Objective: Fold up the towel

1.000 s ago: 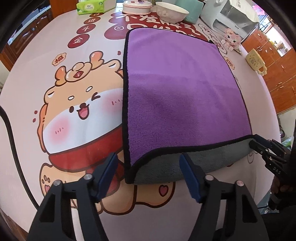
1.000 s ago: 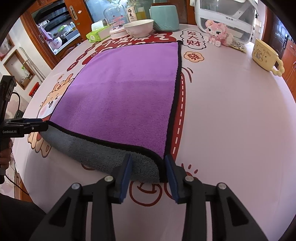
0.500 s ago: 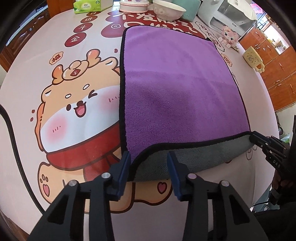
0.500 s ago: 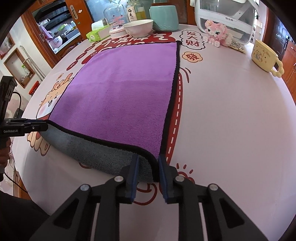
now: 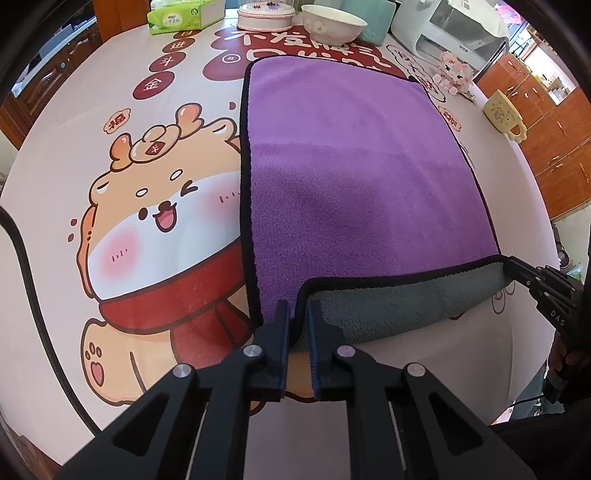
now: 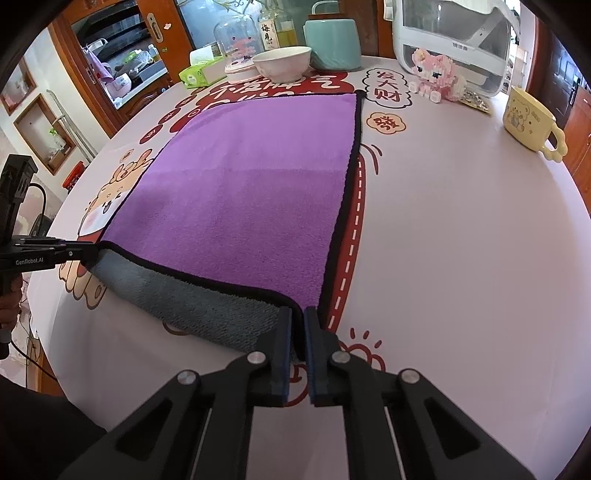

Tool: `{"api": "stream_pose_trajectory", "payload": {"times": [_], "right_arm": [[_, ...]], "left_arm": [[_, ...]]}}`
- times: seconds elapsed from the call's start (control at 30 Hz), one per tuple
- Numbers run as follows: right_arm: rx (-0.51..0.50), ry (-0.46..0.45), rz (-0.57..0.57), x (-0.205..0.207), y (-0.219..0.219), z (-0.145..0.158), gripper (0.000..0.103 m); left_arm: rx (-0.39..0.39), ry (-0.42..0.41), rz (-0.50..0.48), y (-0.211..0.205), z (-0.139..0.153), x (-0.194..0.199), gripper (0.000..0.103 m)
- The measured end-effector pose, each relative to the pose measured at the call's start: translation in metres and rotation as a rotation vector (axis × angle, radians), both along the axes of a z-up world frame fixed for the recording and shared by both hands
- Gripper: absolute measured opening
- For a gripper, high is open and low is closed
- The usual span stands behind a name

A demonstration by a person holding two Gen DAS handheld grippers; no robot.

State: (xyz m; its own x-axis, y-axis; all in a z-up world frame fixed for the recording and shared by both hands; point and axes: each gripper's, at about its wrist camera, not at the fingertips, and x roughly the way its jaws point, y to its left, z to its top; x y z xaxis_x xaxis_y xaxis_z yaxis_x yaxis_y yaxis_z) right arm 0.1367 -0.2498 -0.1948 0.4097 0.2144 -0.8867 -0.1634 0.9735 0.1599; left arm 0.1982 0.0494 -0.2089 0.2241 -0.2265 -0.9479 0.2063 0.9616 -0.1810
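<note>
Towel: a purple towel (image 5: 354, 177) with a black edge was laid flat on the worktop (image 6: 461, 229). Its near edge was lifted a little, so the grey underside (image 5: 399, 306) could be seen.
Left gripper: the left gripper (image 5: 298, 314) was pinched on the near left corner of the towel. Its blue pads (image 5: 283, 332) were pressed close together with the cloth between them.
Right gripper: the right gripper (image 6: 298, 321) was pinched on the near right corner of the towel. Its two fingers were almost touching, with the black edge caught between them.
Cloth on the worktop: a picture of a smiling cartoon animal (image 5: 159, 206) in a red scarf was seen just left of the towel.
Far side: a white bowl (image 6: 282, 64), a green tissue box (image 5: 181, 16) and a teal pot (image 6: 332, 44) were set beyond the towel's far edge.
Right side: a yellow mug (image 6: 532, 123) and a pink block toy (image 6: 436, 74) were placed well apart from the towel.
</note>
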Motion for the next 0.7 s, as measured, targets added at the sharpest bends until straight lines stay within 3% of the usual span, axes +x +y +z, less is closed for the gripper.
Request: {"api": "stream_pose_trajectory", "payload": {"times": [0.7], "right_arm": [[-0.022,-0.084,0.003,0.007,0.0,0.038,0.005]], "left_arm": [[0.043,-0.082,0.046,0.005,0.05,0.003,0.005]]}}
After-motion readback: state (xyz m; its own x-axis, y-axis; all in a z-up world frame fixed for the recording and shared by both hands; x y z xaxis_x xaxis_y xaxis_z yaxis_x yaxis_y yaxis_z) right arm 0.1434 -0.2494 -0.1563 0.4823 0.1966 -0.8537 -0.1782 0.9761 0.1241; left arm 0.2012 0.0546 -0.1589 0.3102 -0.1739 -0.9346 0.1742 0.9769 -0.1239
